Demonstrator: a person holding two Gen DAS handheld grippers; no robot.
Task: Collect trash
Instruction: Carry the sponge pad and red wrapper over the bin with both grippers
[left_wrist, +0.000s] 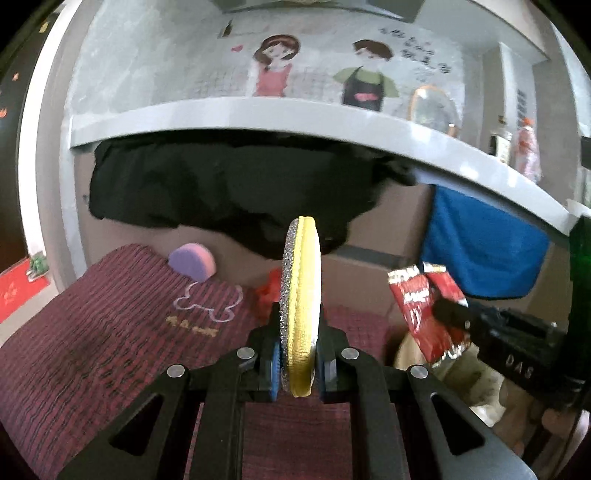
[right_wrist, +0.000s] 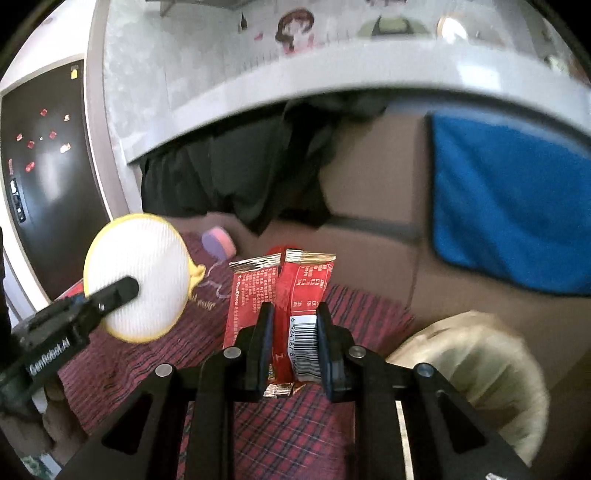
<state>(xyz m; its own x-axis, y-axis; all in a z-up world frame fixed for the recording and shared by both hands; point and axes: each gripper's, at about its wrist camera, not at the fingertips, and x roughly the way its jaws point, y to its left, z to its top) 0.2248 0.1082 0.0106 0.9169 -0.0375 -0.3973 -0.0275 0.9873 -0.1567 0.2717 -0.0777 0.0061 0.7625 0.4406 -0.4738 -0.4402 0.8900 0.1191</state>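
A grey counter (left_wrist: 332, 118) curves across the top of both views, with a cartoon mural (left_wrist: 317, 70) on the wall behind it. Under its edge hang a black cloth (left_wrist: 221, 192) and, to the right, a blue cloth (left_wrist: 480, 243), both in front of a brown box (right_wrist: 369, 192). On the far left of the right wrist view we see a dark glass door (right_wrist: 44, 166).

Below us lies a dark red woven mat (left_wrist: 92, 350). A purple and pink sponge (left_wrist: 192, 260) sits at its far edge, against the box, well apart from both grippers. A pale, blurred bag (right_wrist: 487, 369) sits low on the right, beside the mat.

Our left gripper (left_wrist: 298, 354) is clenched on a round yellow-rimmed pad (left_wrist: 301, 295), which stands on edge between the fingers, lifted above the mat. From the right wrist view its white face is toward us.

Our right gripper (right_wrist: 291, 332) grasps a torn red wrapper (right_wrist: 295, 295). It stands upright between the fingers, its barcode near the right finger, raised over the mat and just left of the pale bag.
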